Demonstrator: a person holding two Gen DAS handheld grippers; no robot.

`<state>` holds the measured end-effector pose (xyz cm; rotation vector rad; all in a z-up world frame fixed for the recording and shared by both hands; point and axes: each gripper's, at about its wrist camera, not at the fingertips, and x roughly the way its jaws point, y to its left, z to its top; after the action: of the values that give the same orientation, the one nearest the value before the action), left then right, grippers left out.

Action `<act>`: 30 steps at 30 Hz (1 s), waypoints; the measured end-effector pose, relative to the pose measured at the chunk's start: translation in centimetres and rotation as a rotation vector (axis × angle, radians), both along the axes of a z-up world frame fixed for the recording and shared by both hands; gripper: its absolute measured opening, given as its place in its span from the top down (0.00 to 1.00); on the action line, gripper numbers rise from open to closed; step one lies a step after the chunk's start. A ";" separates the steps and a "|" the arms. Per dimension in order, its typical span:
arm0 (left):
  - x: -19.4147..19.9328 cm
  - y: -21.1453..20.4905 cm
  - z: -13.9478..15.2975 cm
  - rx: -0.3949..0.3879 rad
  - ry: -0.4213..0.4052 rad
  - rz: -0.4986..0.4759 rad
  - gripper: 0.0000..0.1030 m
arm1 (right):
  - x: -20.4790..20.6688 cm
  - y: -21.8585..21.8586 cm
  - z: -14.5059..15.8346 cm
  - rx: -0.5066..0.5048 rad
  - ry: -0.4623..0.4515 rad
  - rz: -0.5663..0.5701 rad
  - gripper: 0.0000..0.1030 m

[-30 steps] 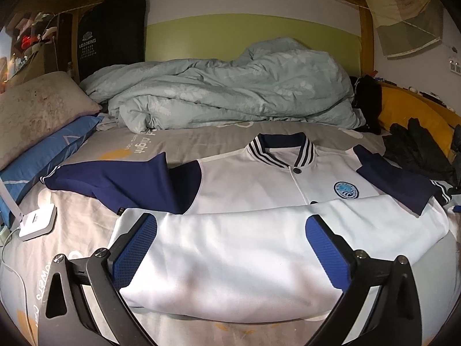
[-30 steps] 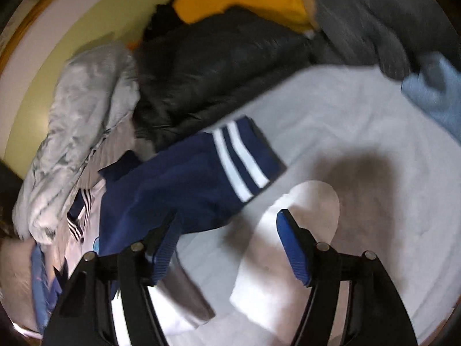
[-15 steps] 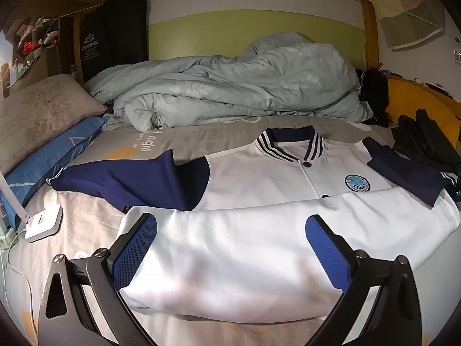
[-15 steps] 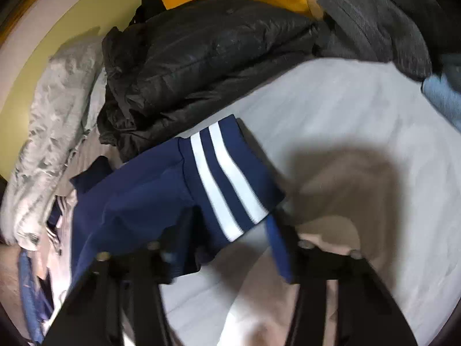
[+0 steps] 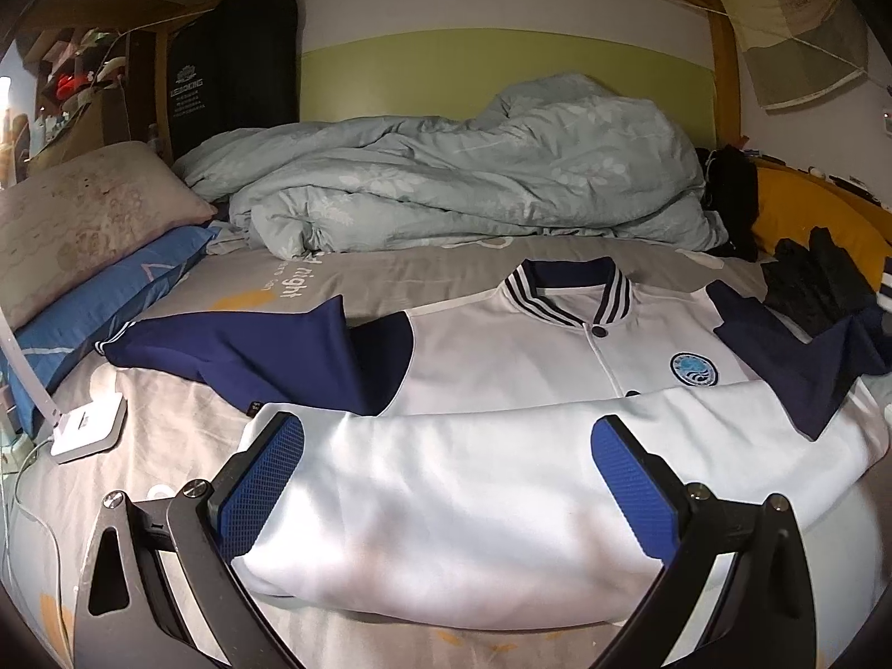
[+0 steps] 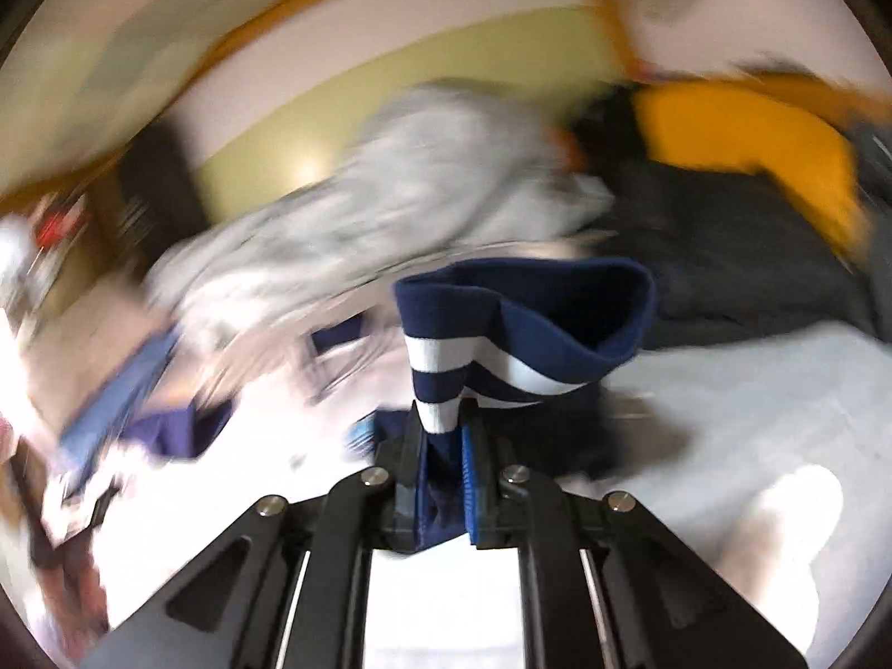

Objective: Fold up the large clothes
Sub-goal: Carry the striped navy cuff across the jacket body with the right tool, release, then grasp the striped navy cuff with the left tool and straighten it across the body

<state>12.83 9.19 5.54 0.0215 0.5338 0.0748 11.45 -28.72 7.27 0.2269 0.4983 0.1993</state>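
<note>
A white baseball jacket (image 5: pixel 502 368) with navy sleeves and a striped collar lies face up on the bed, its bottom hem folded up over the chest. My left gripper (image 5: pixel 446 429) hangs open just above that folded white band, with nothing between its blue pads. The left navy sleeve (image 5: pixel 251 351) lies spread out flat. In the blurred right wrist view, my right gripper (image 6: pixel 443 429) is closing, its pads pressed on the navy, white-striped sleeve cuff (image 6: pixel 435 384). The cuff stands up above the fingers, and the right sleeve (image 5: pixel 797 368) is lifted toward the right edge.
A rumpled pale green duvet (image 5: pixel 474 184) fills the back of the bed. Pillows (image 5: pixel 72 223) and a white device with a cable (image 5: pixel 89 426) lie at the left. Black clothing (image 5: pixel 825 284) and a yellow cloth (image 5: pixel 808 223) are piled at the right.
The right gripper closed on the striped cuff, lifted it off the sheet and rolled, so its view swung toward the far wall. The left gripper stayed put and open.
</note>
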 end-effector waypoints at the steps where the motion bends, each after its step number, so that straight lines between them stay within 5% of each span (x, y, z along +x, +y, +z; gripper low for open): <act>1: 0.0 -0.2 -0.1 0.005 0.000 -0.002 0.00 | -0.4 1.7 -0.2 -0.035 -0.004 0.059 0.91; 5: 0.1 -0.8 -0.4 0.020 0.005 -0.020 0.00 | 0.0 7.2 -3.2 -0.138 0.071 0.253 0.91; 13: -0.3 -2.2 -0.5 0.050 -0.014 -0.057 0.02 | 0.0 12.1 -8.8 -0.255 0.231 0.375 0.87; 15: -0.3 -2.4 -0.7 0.047 -0.010 -0.070 0.06 | 0.0 12.1 -8.9 -0.272 0.231 0.379 0.86; 20: -0.2 -3.4 -1.3 0.030 0.019 -0.134 0.25 | -0.5 11.1 -7.7 -0.237 0.219 0.358 0.59; 24: -0.5 -4.5 -1.5 0.020 0.029 -0.174 0.27 | -0.5 10.4 -6.2 -0.223 0.191 0.328 0.53; 30: -1.0 -7.0 -3.2 -0.114 0.120 -0.296 0.27 | -1.4 6.7 -2.8 -0.150 0.105 0.224 0.42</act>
<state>11.80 2.14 2.37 -0.0061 0.6486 -0.2470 10.02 -21.99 4.47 0.0343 0.6406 0.3677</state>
